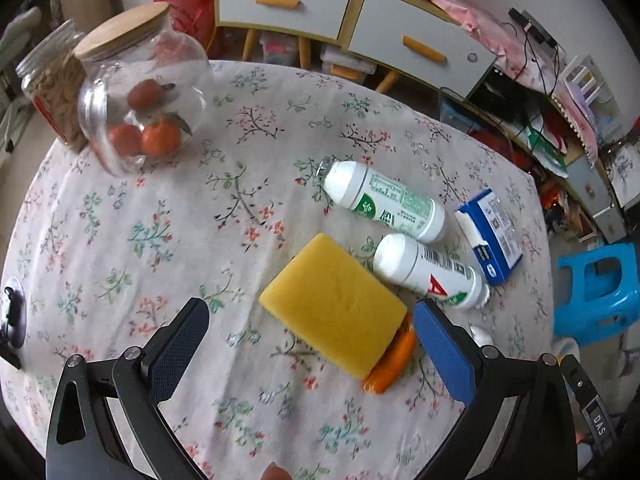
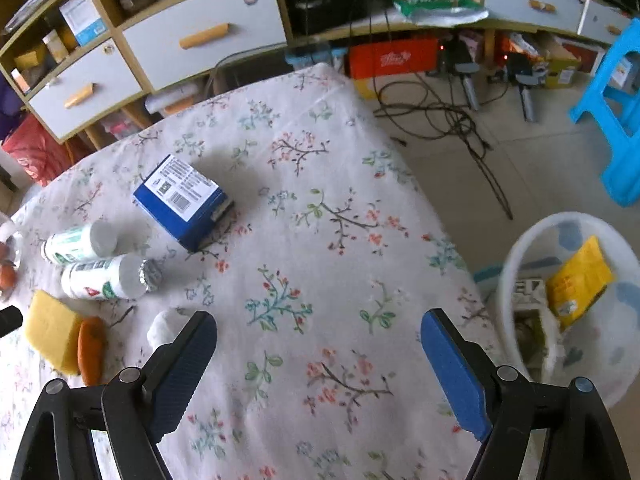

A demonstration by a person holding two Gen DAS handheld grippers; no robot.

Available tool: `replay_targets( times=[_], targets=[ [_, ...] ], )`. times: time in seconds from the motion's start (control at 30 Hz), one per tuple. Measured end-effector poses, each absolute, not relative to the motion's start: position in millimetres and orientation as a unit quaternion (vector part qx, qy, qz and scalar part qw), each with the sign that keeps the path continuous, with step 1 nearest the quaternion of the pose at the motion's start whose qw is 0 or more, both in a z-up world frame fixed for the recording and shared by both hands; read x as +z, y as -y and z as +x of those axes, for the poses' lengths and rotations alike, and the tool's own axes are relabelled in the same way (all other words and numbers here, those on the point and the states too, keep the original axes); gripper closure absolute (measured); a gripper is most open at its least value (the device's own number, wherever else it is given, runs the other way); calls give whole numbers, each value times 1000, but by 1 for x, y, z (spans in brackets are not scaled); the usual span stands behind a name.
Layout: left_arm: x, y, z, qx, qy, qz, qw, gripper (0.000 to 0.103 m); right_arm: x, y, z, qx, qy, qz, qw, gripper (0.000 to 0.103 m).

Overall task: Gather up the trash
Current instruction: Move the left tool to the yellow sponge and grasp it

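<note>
- Step in hand: judged to be between pick-ups. The white bin (image 2: 568, 312) beyond the table edge, to the right of the right claw (image 2: 320, 360), already held a yellow packet (image 2: 580, 280); several pieces of trash remained on the flowered tablecloth (image 2: 320, 220).
- Left claw (image 1: 312, 348): spread wide, pinching nothing. It hovered above the cloth, tilted steeply down.
- Right claw: also spread wide and empty, over bare cloth.
- Position of items relative to the left claw: a yellow sponge (image 1: 334, 304) lay just ahead, between the lines of the two fingers, nearer the right finger. An orange wrapper (image 1: 390, 364) lay against the sponge's near right edge, partly under it.
- Two white bottles lay on their sides ahead and to the right. The nearer bottle (image 1: 428, 270) sat just beyond the sponge; the farther bottle (image 1: 384, 200) sat behind it. A blue box (image 1: 490, 236) rested just right of both.
- Orientation: both bottles' long axes ran roughly parallel, slanting from far left to near right. The blue box ran along a similar slant. The wrapper's long axis ran along the sponge's short edge.
- A crumpled white scrap (image 2: 162, 326) lay just beside the right claw's left finger.
- Next move, as judged: lower one claw over a single item, fingers set across its long axis, then close. The nearer bottle might roll if nudged.
</note>
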State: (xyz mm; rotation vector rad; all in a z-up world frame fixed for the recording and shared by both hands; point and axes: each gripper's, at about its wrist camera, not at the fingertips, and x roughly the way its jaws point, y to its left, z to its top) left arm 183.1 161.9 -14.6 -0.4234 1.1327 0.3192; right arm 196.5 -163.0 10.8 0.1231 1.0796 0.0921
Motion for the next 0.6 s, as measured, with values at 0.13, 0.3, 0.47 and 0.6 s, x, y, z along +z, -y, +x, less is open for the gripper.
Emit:
replay_targets(
  times=[0.13, 0.3, 0.47, 0.6],
  targets=[
    [-28, -153, 199, 168, -525, -195, 811, 0, 0, 153, 206, 48, -517, 45, 853, 16],
    [-49, -148, 212, 184, -525, -196, 807, 1, -10, 140, 213, 68, -519, 33, 851, 16],
    [-67, -148, 211, 185, -527, -195, 806, 5, -29, 127, 216, 87, -532, 29, 842, 16],
    [-64, -150, 206, 165, -525, -183, 815, 17, -32, 115, 214, 115, -524, 15, 843, 16]
  ],
)
